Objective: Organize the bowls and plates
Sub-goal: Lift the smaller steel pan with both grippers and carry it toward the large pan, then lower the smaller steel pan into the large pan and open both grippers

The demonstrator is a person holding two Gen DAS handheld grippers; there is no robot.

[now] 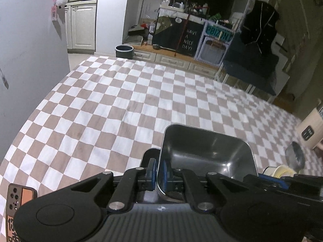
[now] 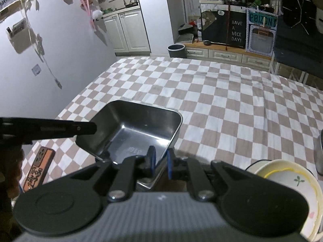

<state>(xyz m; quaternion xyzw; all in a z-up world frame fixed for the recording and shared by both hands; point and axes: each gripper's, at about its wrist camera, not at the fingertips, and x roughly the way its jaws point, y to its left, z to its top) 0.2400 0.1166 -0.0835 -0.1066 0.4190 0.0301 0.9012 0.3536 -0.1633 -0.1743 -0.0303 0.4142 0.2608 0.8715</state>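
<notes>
Holding item: one steel tray (image 1: 203, 151), rectangular, deep-walled, empty, mouth up, at the near edge of the table (image 1: 121, 104) with its checked cloth. Whether its base rests on the cloth or hangs just above it cannot be told.

Left claw (image 1: 159, 171): clenched on the tray's left wall, one pad inside and one outside.

Right claw (image 2: 160, 159): astride the near right wall in the same way. Whether its pads press the metal cannot be told.

Reason for the hold, as judged: a grip on each side keeps a wide, slippery tray level, which one claw at the rim would let tip.

Adjacent: stack of cream bowls (image 2: 282, 173) just right of the tray, the likely reason it sits here, grouped with the other dishes; metal cup (image 1: 295, 157) beyond them.

Also present: phone (image 2: 38, 167), orange-backed, flat on the cloth to the left, apart from the tray.
</notes>
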